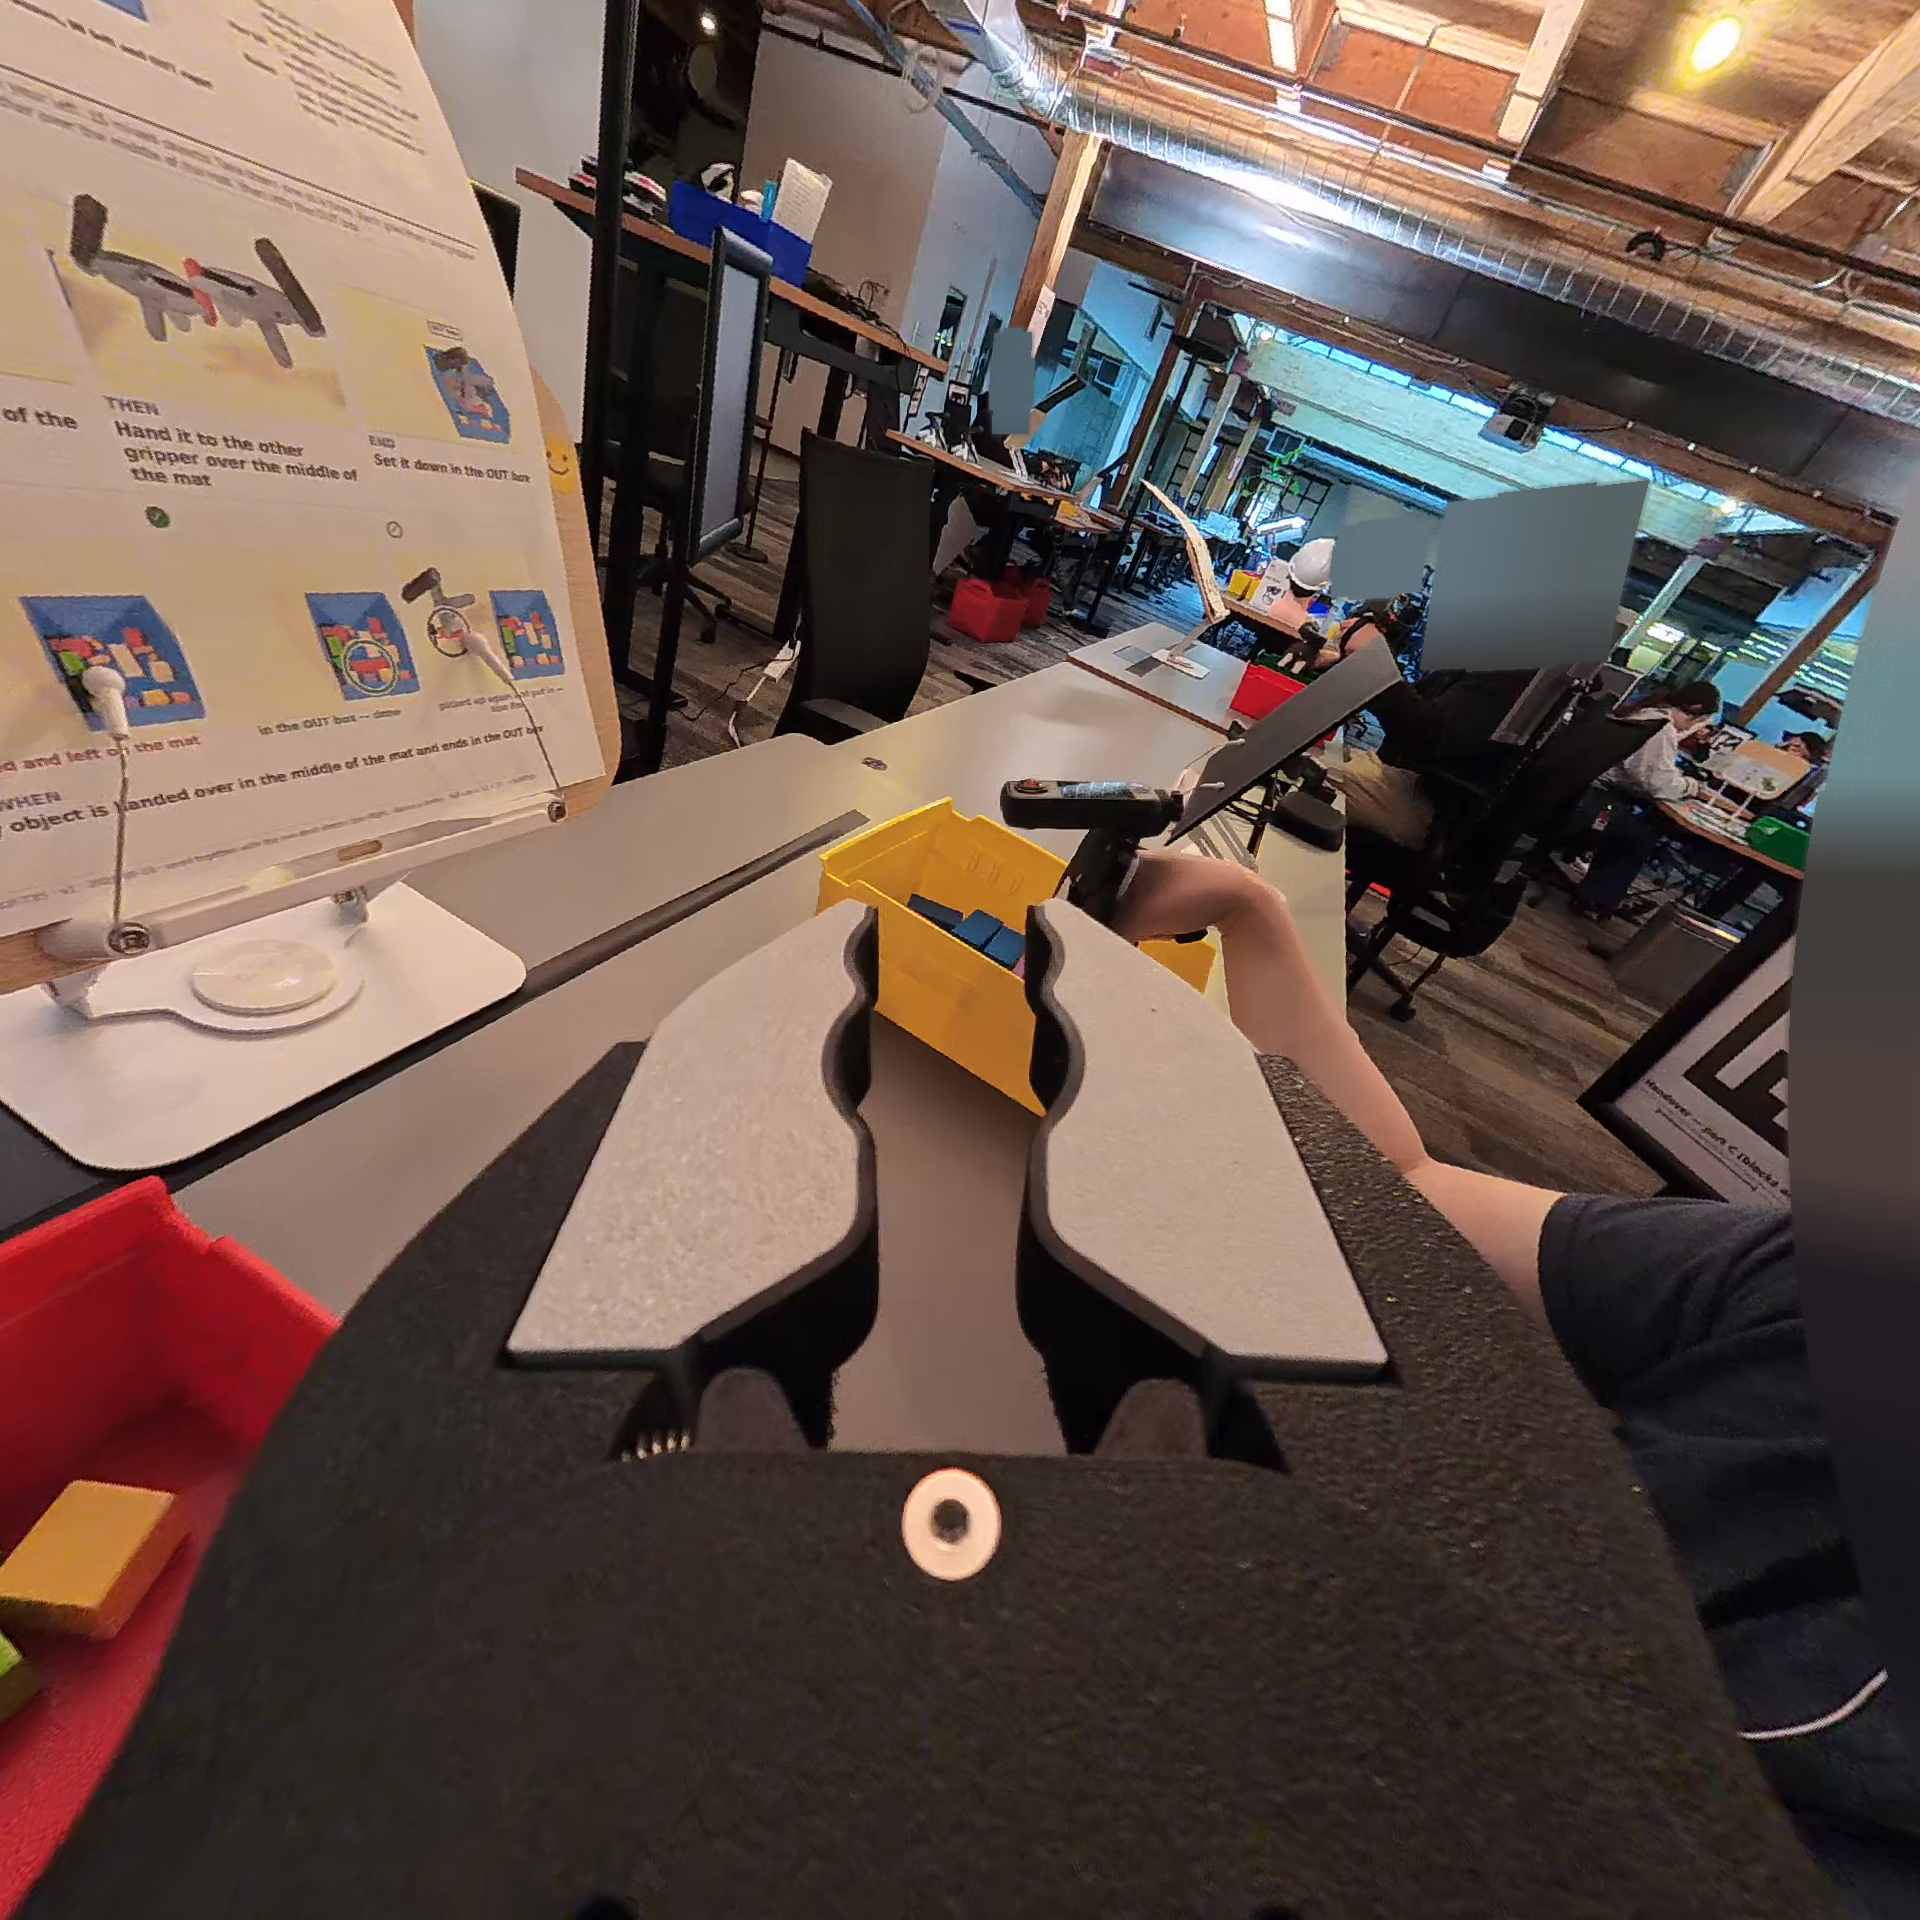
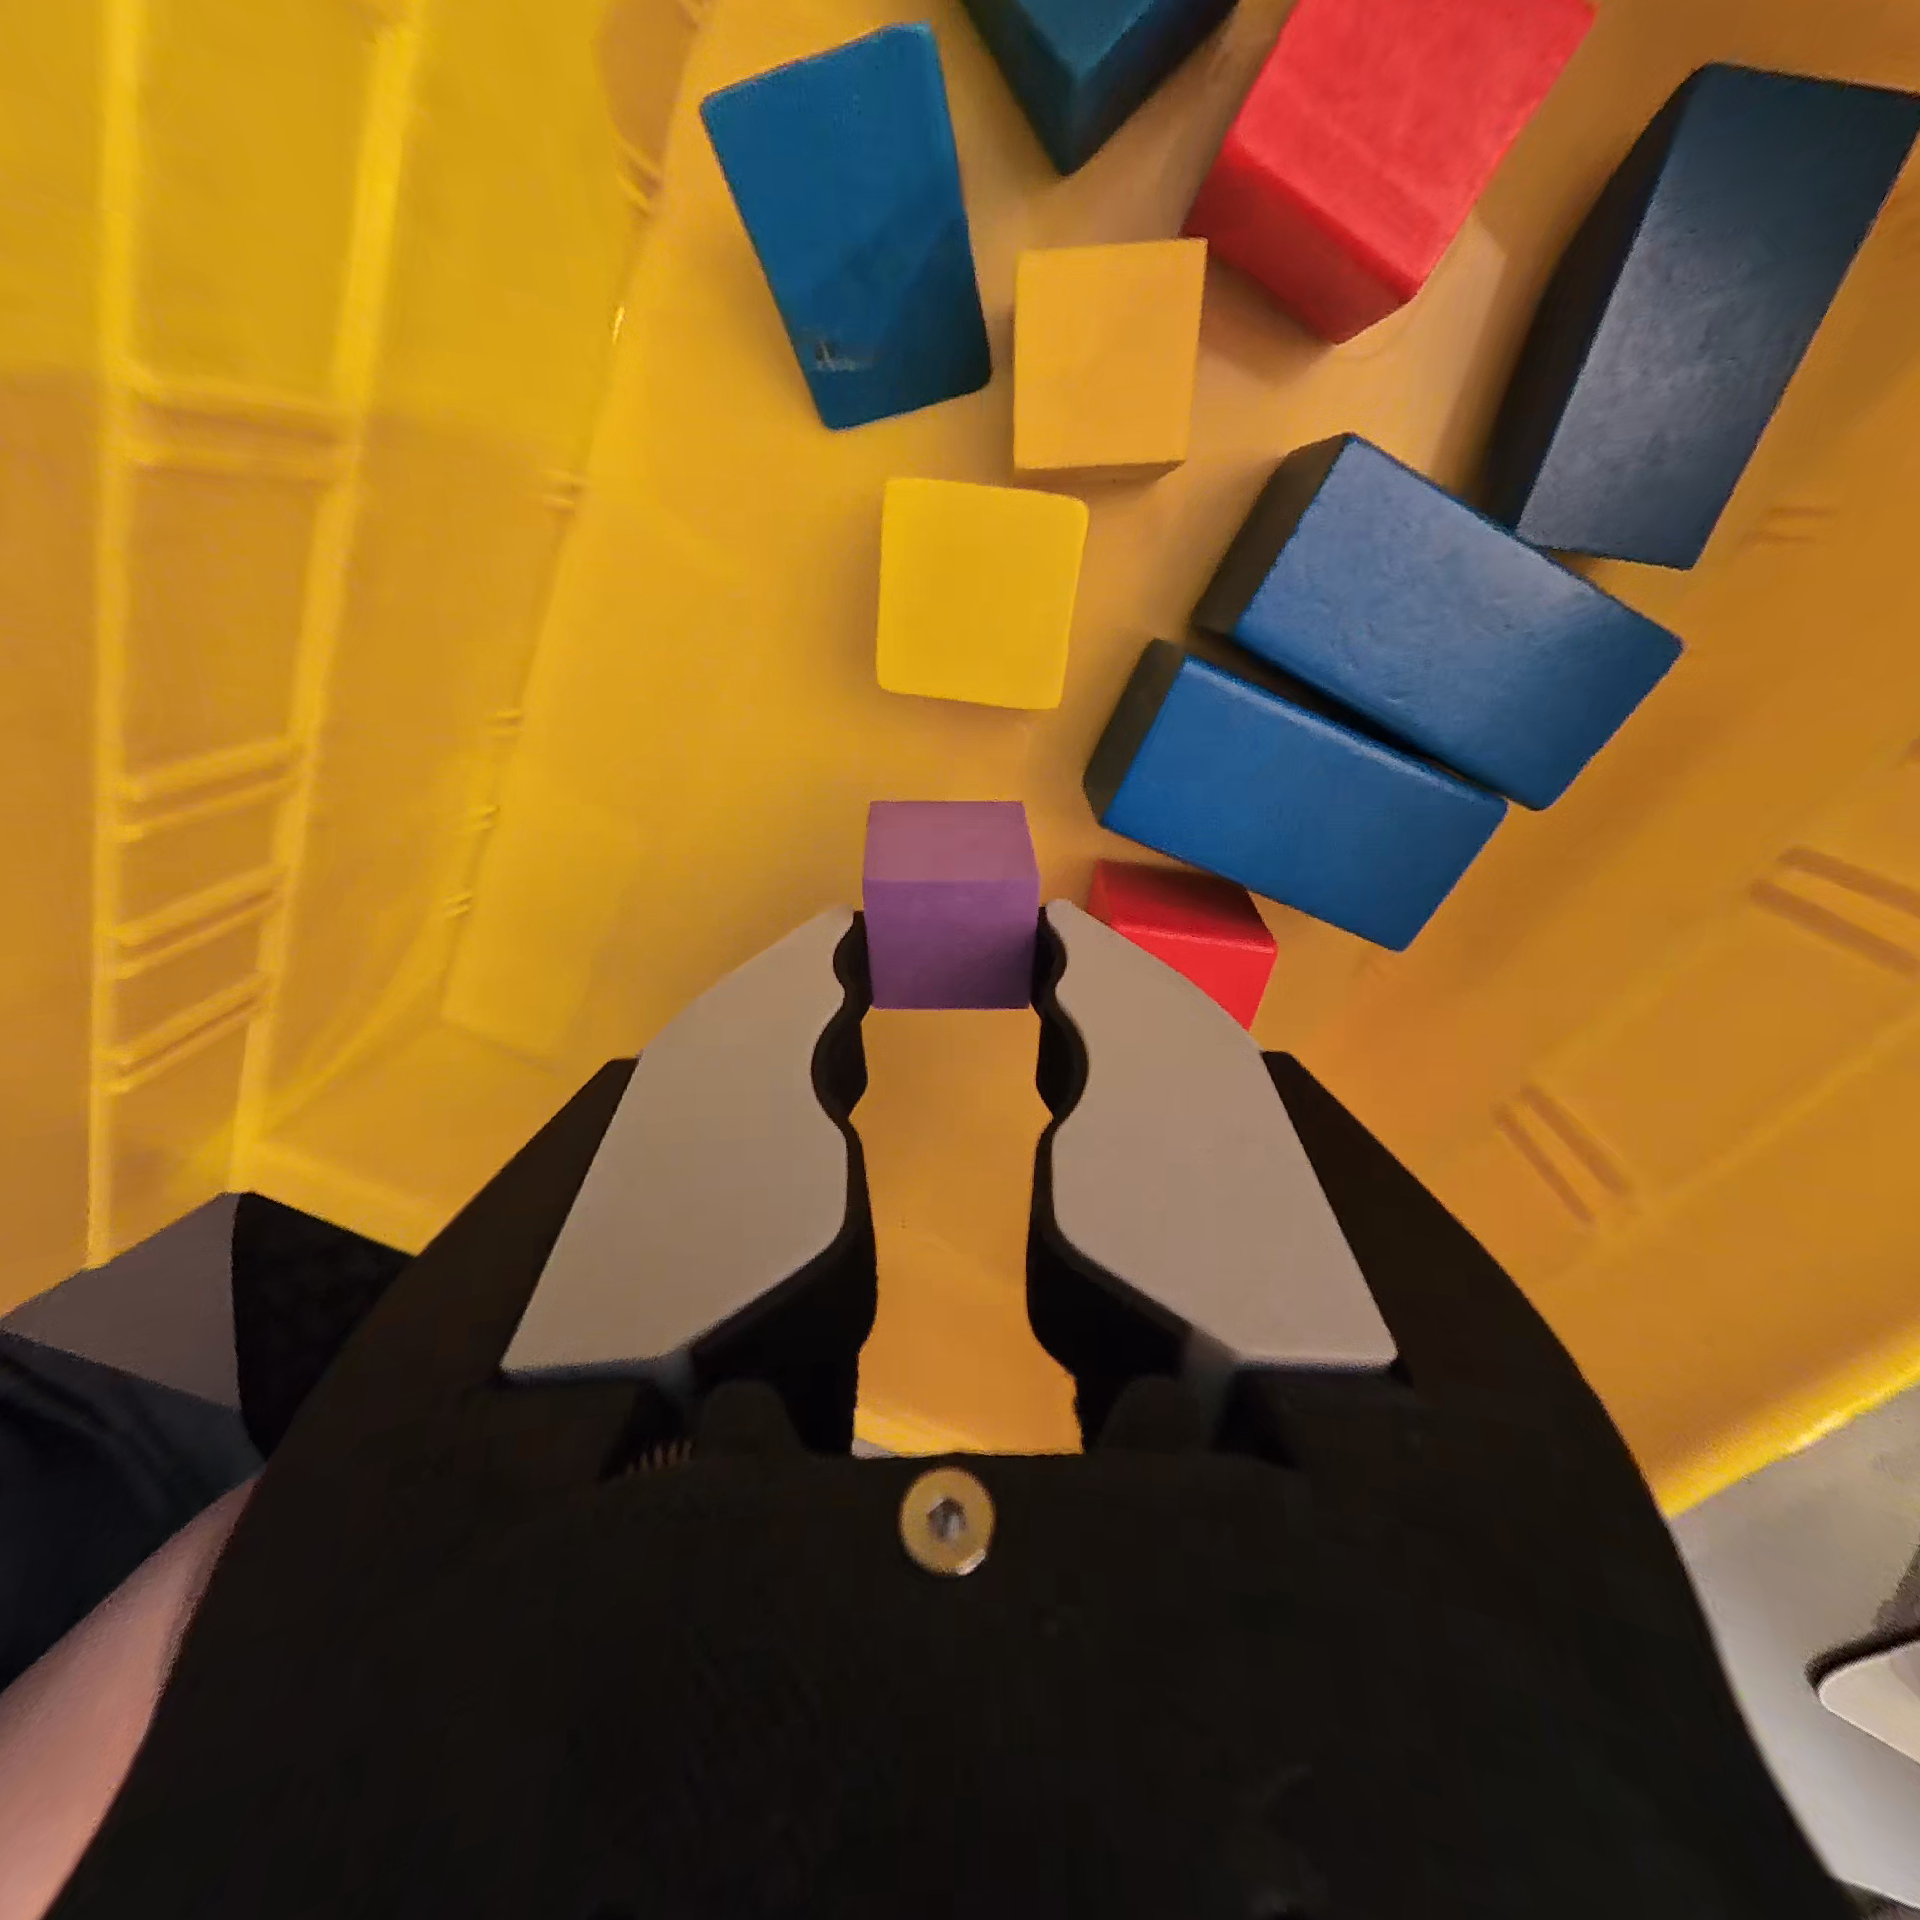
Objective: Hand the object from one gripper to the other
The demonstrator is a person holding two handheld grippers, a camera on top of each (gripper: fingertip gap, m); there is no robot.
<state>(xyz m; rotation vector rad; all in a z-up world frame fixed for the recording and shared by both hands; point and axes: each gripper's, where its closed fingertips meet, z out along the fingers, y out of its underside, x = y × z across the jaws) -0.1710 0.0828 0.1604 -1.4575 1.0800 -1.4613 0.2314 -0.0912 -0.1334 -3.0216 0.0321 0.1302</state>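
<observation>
Right wrist view: one purple cube [image 2: 950, 902].

We see the bin [image 1: 940, 997] on the desk [image 1: 727, 842] ahead of our left gripper [image 1: 948, 935], a document stand [image 1: 260, 977] to its left, and blocks [image 2: 1299, 790] inside it.

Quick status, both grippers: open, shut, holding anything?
Left gripper: open, empty.
Right gripper: shut on the purple cube, inside the yellow bin.

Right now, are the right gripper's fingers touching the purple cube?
Touching. The right wrist view shows both fingertips of the right gripper pressed flush against the purple cube sides, no gap.
</observation>
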